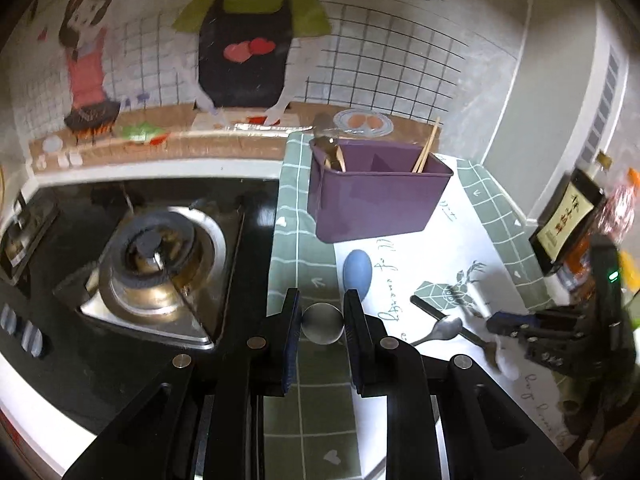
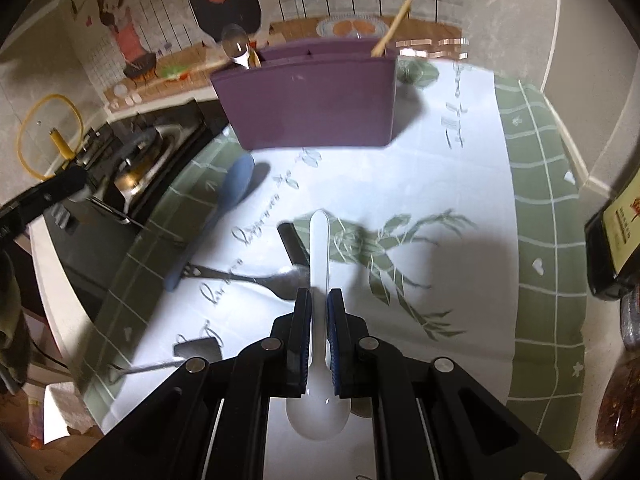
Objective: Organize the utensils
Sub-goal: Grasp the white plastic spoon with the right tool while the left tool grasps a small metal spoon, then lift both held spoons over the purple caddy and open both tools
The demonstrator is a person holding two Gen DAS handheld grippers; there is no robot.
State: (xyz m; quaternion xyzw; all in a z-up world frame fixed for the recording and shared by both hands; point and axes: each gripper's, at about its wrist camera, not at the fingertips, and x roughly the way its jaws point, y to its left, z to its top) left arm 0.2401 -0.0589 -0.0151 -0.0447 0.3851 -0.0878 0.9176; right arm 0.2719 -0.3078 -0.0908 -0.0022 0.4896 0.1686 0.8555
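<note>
A gas burner (image 1: 154, 258) sits off the tablecloth's (image 2: 532, 280) left edge. The left gripper (image 1: 322, 322) holds a steel spoon, its fingers clamped near the round bowl (image 1: 323, 323); smooth metal looks slippery. Near the left edge lies a blue spoon (image 2: 236, 184), with a metal spoon (image 2: 256, 280) just beside it. At the cloth's middle, the right gripper (image 2: 319, 306) pinches a white spoon (image 2: 320, 240) on its handle; it is probably ceramic, so stiff, glossy and breakable. A black-handled utensil (image 2: 294, 244) lies under it. Toward the far edge stands the purple utensil holder (image 2: 316, 100), already holding spoons and chopsticks (image 2: 392, 26). A dark bottle (image 2: 616, 240) stands off the right edge.
</note>
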